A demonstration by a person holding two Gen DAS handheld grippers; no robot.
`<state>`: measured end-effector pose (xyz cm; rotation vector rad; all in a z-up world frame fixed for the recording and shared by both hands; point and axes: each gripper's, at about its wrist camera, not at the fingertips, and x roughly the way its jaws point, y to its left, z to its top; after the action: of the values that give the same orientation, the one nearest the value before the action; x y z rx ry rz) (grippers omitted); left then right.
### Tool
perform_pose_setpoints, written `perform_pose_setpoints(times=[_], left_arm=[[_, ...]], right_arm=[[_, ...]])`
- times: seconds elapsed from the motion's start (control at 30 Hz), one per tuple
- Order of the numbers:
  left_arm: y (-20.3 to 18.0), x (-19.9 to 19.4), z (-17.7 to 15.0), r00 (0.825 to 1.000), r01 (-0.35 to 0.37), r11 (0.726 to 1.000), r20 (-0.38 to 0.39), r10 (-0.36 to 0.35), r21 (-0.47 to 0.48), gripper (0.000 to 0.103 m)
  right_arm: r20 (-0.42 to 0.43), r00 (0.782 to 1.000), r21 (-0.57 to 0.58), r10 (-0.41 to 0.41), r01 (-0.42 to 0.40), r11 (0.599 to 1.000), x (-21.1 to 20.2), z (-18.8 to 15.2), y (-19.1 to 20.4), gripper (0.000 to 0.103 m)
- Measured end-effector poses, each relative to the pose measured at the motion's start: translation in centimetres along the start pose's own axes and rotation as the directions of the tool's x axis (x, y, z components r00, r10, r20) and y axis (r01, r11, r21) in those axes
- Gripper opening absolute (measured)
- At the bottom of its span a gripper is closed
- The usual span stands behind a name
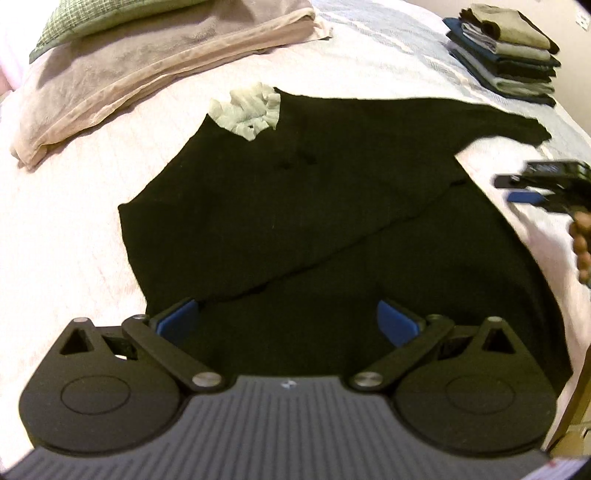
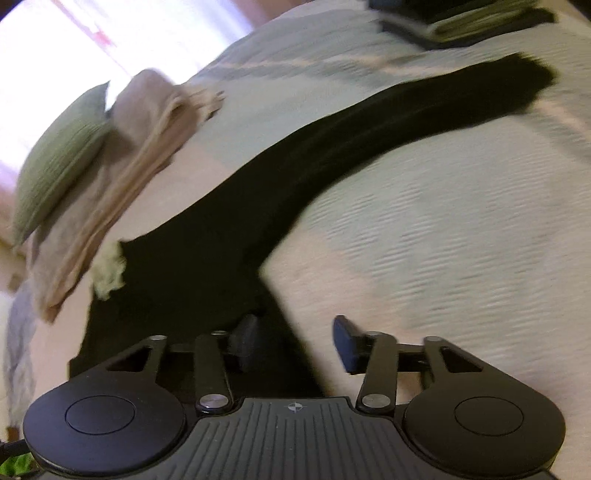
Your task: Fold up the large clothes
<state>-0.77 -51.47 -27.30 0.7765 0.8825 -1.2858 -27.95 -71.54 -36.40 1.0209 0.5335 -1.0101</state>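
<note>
A black garment with a white ruffled collar lies spread on the bed, one side folded over its body and one long sleeve reaching right. My left gripper hangs open over the garment's near part, blue pads wide apart and nothing between them. In the left wrist view my right gripper is at the right edge beside the garment, held by a hand. In its own view the right gripper is open above the garment's edge, gripping no cloth. The sleeve runs up to the right.
The bed has a pale textured bedspread. A stack of folded clothes sits at the far right corner. A folded beige blanket with a green pillow on it lies at the far left.
</note>
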Motion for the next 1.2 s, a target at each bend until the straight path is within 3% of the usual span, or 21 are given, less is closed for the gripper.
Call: perform_pose_setpoints(times=[0.27, 0.57, 0.77, 0.8, 0.83, 0.87, 0.97, 1.07, 1.2], left_arm=[[-2.1, 1.3, 4.8, 0.999, -0.033, 0.998, 0.033, 0.035, -0.058, 0.101], [-8.0, 5.4, 9.4, 0.993, -0.116, 0.984, 0.010, 0.118, -0.133, 0.101], [-11.3, 8.0, 10.5, 0.992, -0.125, 0.982, -0.053, 0.118, -0.139, 0.101], [-11.8, 8.2, 10.6, 0.991, -0.125, 0.984, -0.057, 0.119, -0.129, 0.101], [-12.1, 8.2, 10.8, 0.992, -0.121, 0.985, -0.060, 0.115, -0.121, 0.101], [-12.4, 8.2, 10.8, 0.992, -0.118, 0.986, -0.061, 0.112, -0.116, 0.101], [-12.4, 7.7, 10.9, 0.993, -0.112, 0.987, -0.053, 0.107, -0.114, 0.101], [-11.6, 6.3, 10.6, 0.994, -0.109, 0.987, -0.029, 0.106, -0.121, 0.101], [-8.8, 3.3, 9.3, 0.993, -0.114, 0.982, 0.024, 0.119, -0.149, 0.101]], right_arm=[[0.116, 0.988, 0.054, -0.098, 0.092, 0.994, -3.8, 7.6, -6.9, 0.052], [0.187, 0.971, 0.254, -0.151, 0.101, 0.962, -0.5, 16.4, -20.2, 0.052], [0.251, 0.965, 0.361, -0.075, -0.022, 0.932, 1.2, 18.7, -26.4, 0.051], [0.261, 0.964, 0.378, -0.058, -0.047, 0.925, 1.1, 18.9, -26.9, 0.047], [0.265, 0.963, 0.393, -0.045, -0.065, 0.917, 0.9, 19.0, -27.2, 0.022], [0.266, 0.963, 0.404, -0.036, -0.077, 0.912, 0.6, 19.3, -27.3, 0.005], [0.277, 0.960, 0.325, -0.049, -0.046, 0.945, -1.6, 20.4, -24.6, 0.004], [0.283, 0.957, 0.114, -0.058, 0.026, 0.993, -4.0, 21.5, -17.6, 0.004], [0.351, 0.930, -0.172, 0.108, -0.049, 0.984, -6.8, 20.8, -4.2, 0.004]])
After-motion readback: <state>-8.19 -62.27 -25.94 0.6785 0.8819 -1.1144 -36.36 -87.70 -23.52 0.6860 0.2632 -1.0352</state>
